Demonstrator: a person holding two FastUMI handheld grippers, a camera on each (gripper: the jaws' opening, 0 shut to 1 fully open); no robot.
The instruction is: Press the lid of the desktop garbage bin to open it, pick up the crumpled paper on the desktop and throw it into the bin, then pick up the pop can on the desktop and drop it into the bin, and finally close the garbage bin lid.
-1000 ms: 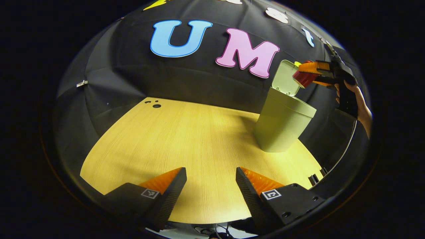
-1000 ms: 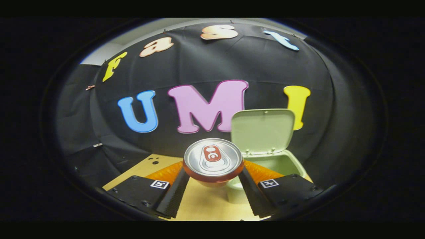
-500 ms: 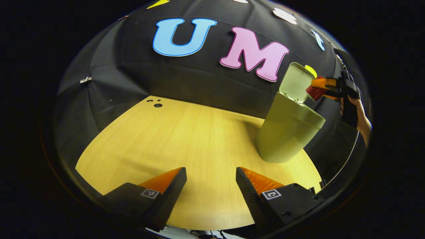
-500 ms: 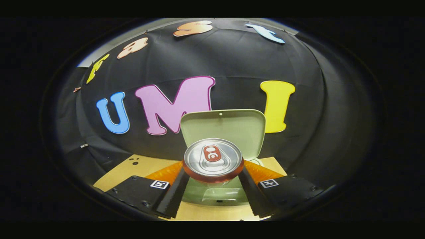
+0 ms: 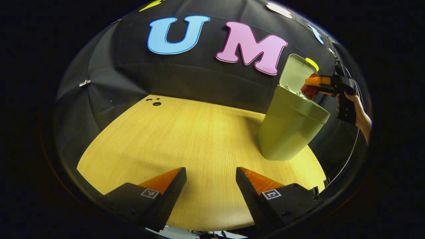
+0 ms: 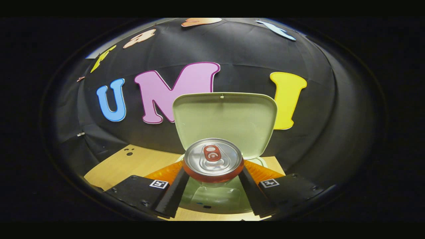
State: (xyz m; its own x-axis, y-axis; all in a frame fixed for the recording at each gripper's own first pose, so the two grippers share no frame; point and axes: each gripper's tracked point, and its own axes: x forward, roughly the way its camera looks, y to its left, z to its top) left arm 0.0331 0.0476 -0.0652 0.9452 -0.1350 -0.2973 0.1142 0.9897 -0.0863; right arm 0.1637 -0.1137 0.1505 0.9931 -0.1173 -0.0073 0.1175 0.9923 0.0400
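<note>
A red pop can (image 6: 213, 160) with a silver top sits between the fingers of my right gripper (image 6: 213, 179), which is shut on it. The can hangs over the mouth of the pale green bin (image 6: 215, 199), whose lid (image 6: 225, 121) stands upright behind it. In the left gripper view the bin (image 5: 289, 127) stands at the table's right, with the can (image 5: 308, 91) just above its rim by the raised lid (image 5: 295, 73), held by the right gripper (image 5: 315, 85) and a hand (image 5: 360, 114). My left gripper (image 5: 211, 186) hovers open over the table's near edge.
The wooden table (image 5: 186, 136) spreads wide to the left of the bin, with small dark holes (image 5: 156, 103) near its far corner. The booth's black cloth wall stands close behind the bin.
My right gripper has carried the can rightward, forward and down until it is centred over the bin's mouth, close to the lid. The left gripper has barely shifted.
</note>
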